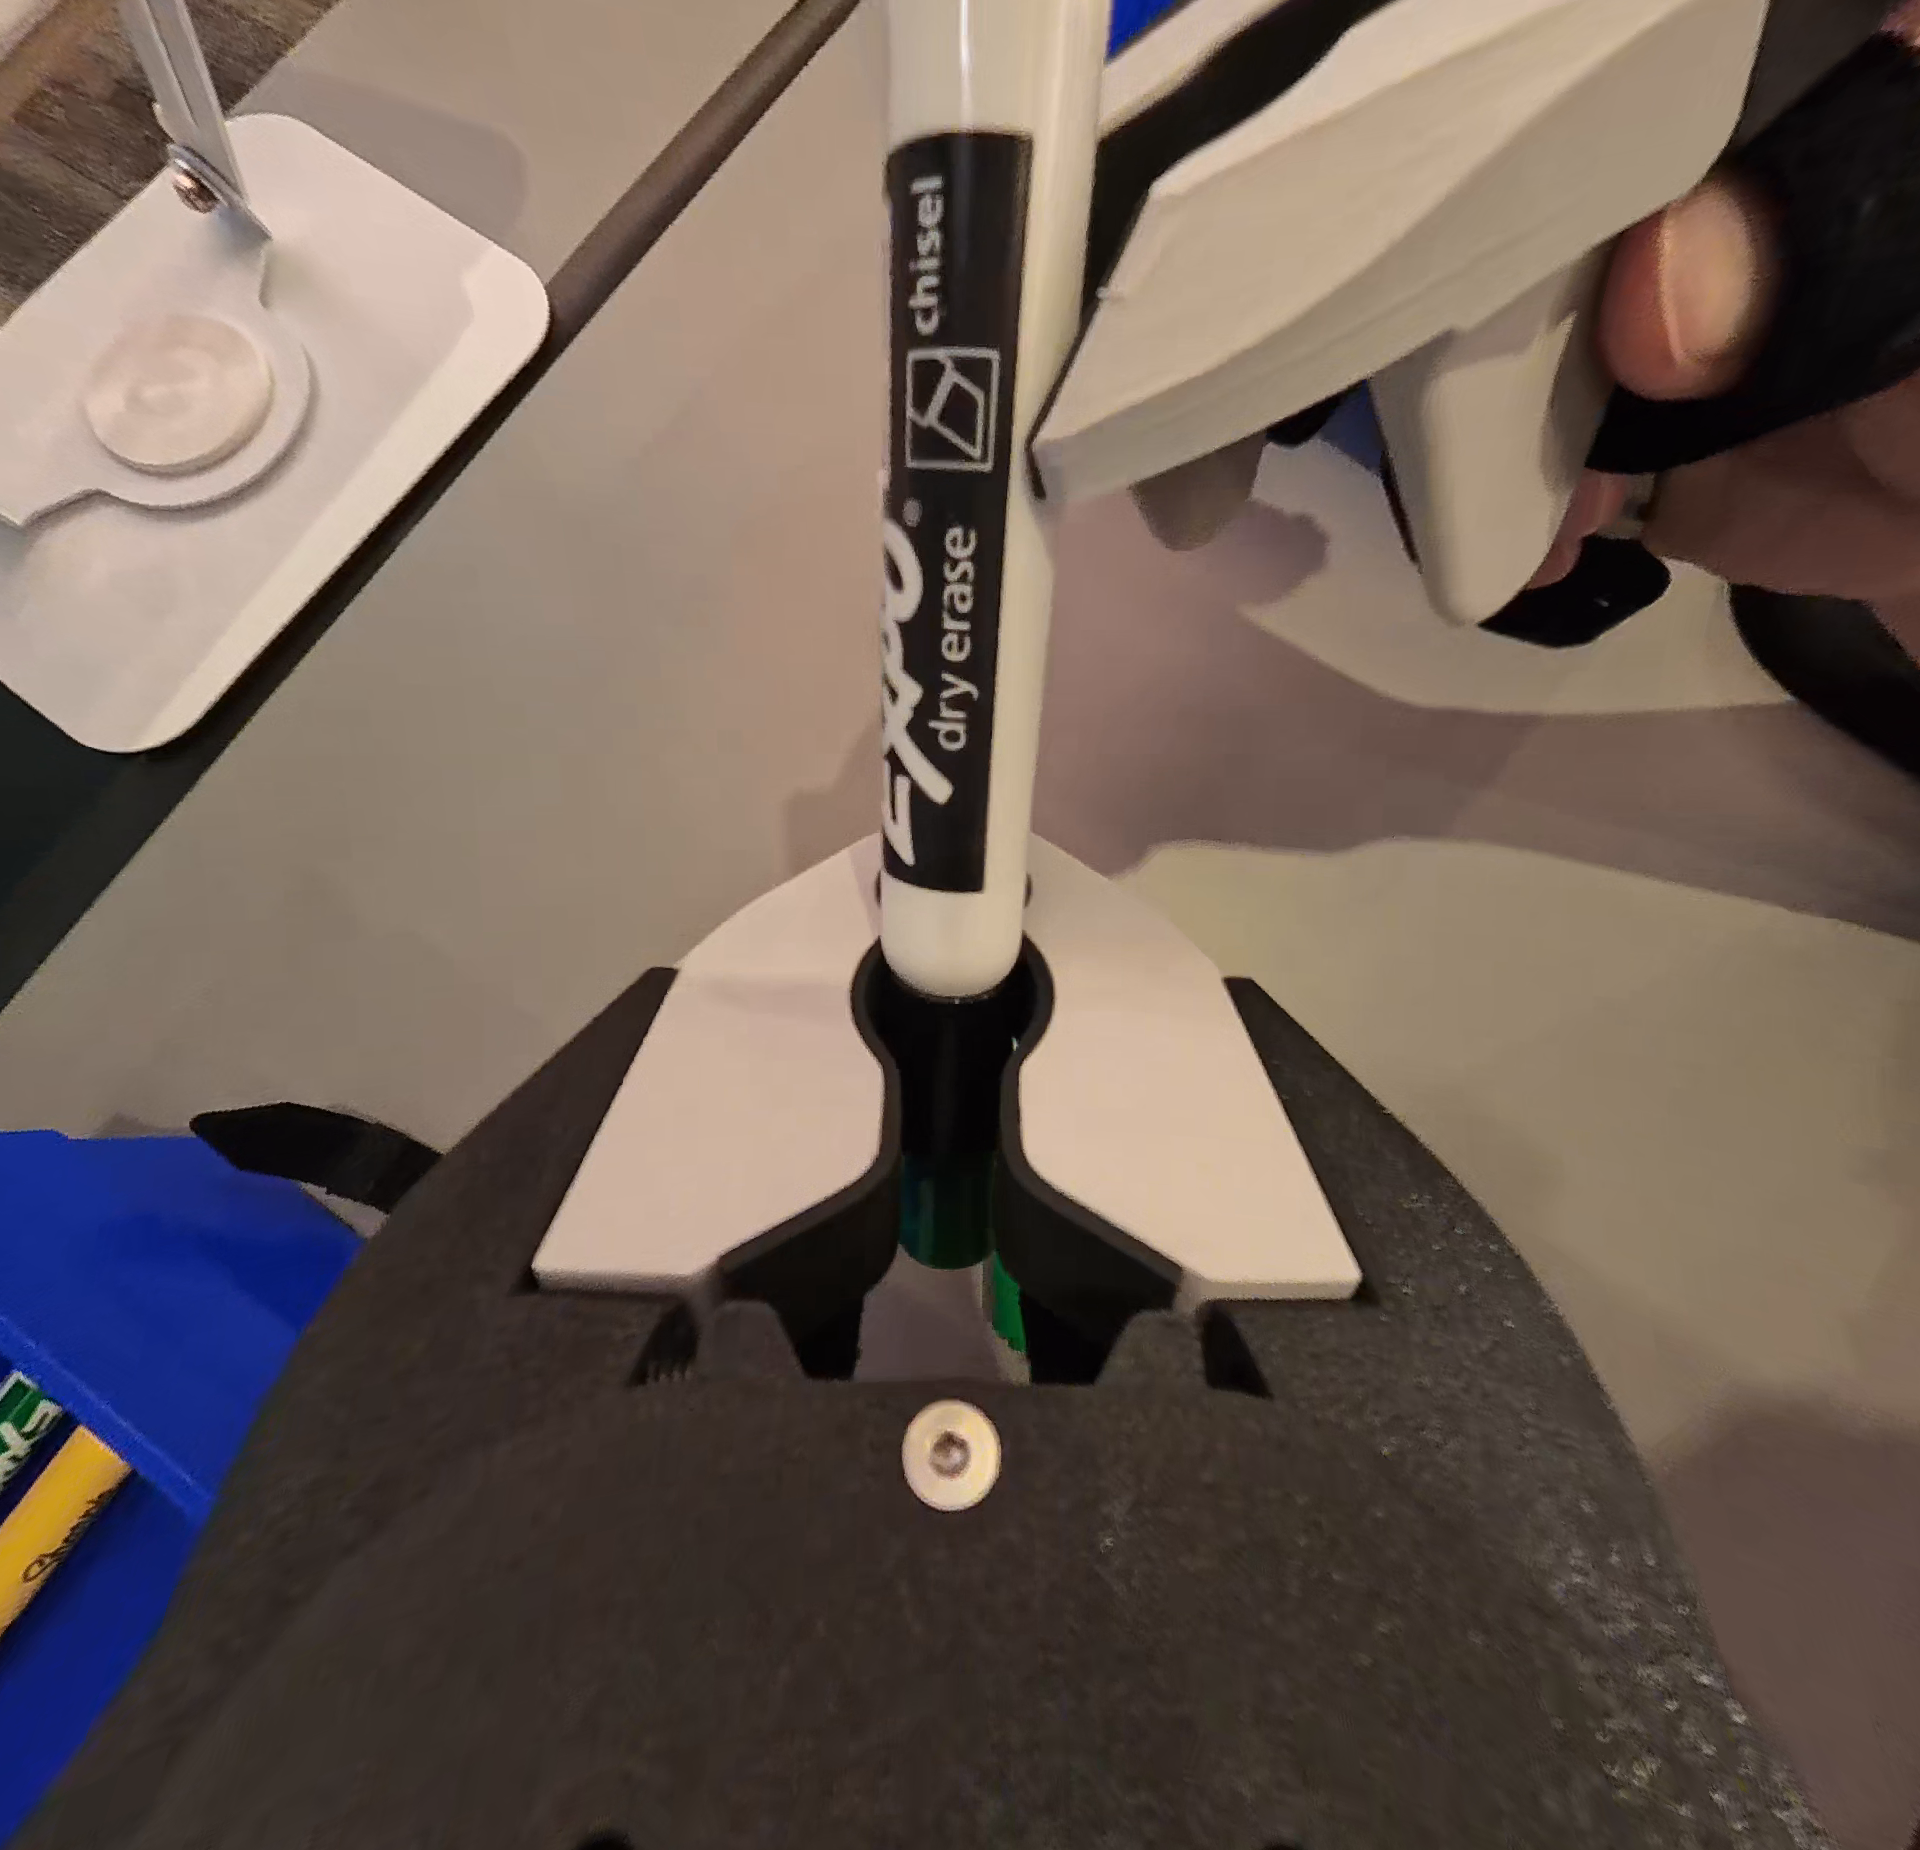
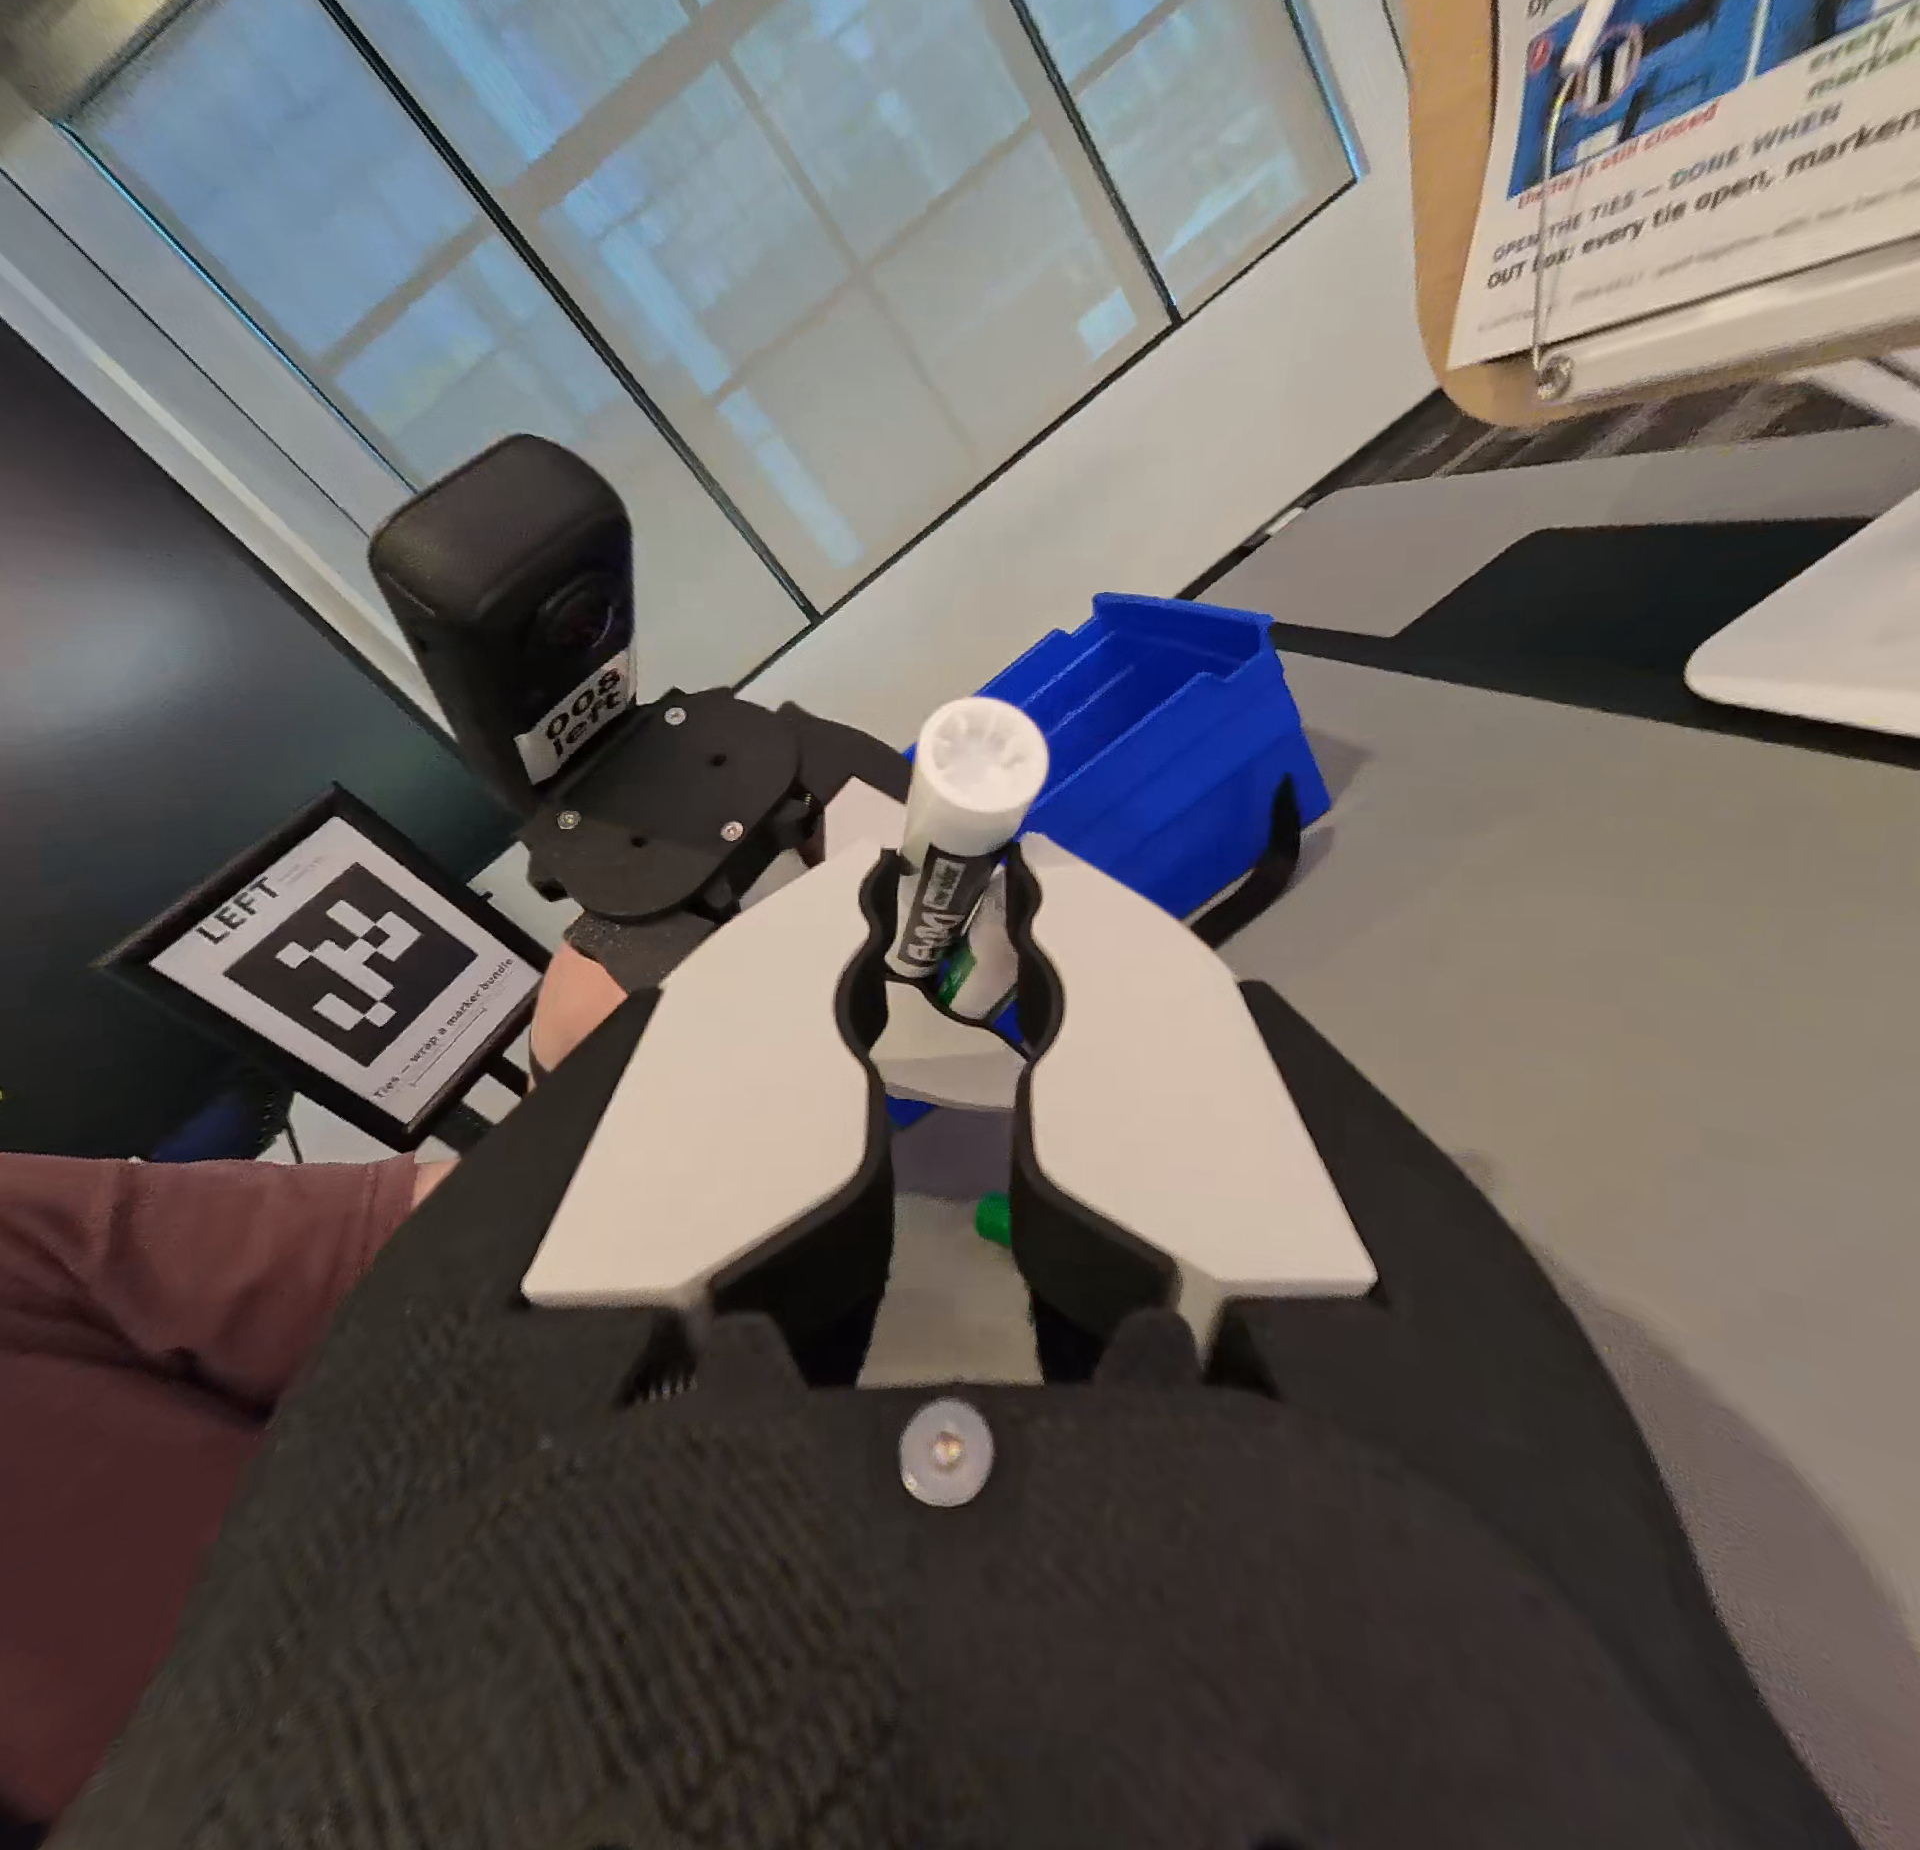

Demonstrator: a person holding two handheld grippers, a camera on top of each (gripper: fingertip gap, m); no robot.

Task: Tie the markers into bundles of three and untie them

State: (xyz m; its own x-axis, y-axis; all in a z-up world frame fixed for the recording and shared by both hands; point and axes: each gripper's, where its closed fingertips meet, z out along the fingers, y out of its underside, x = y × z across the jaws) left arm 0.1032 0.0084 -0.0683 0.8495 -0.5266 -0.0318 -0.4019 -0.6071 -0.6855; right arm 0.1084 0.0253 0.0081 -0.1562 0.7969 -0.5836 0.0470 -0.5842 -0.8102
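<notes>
My left gripper [image 1: 954, 922] is shut on a few markers held together, pointing forward. The top one is a white marker [image 1: 956, 512] with a black label, its black cap in the jaw notch. A green marker [image 1: 940, 1229] lies under it. My right gripper [image 2: 954, 886] is closed on the far end of the same white marker [image 2: 971, 772]. A green cap [image 2: 992, 1224] shows below its jaws. In the left wrist view the right gripper's finger [image 1: 1299, 273] reaches in from the upper right, held by a gloved hand.
A blue bin [image 1: 156, 1281] at lower left holds a yellow marker [image 1: 62, 1530]; it also shows in the right wrist view [image 2: 1164, 720]. A black tie strap [image 2: 1262, 865] lies beside it. A white stand base [image 1: 260, 429], a framed sign [image 2: 322, 969] and a posted instruction sheet [image 2: 1683, 138] surround the grey table. The grippers' ends are close to 7 cm from one another.
</notes>
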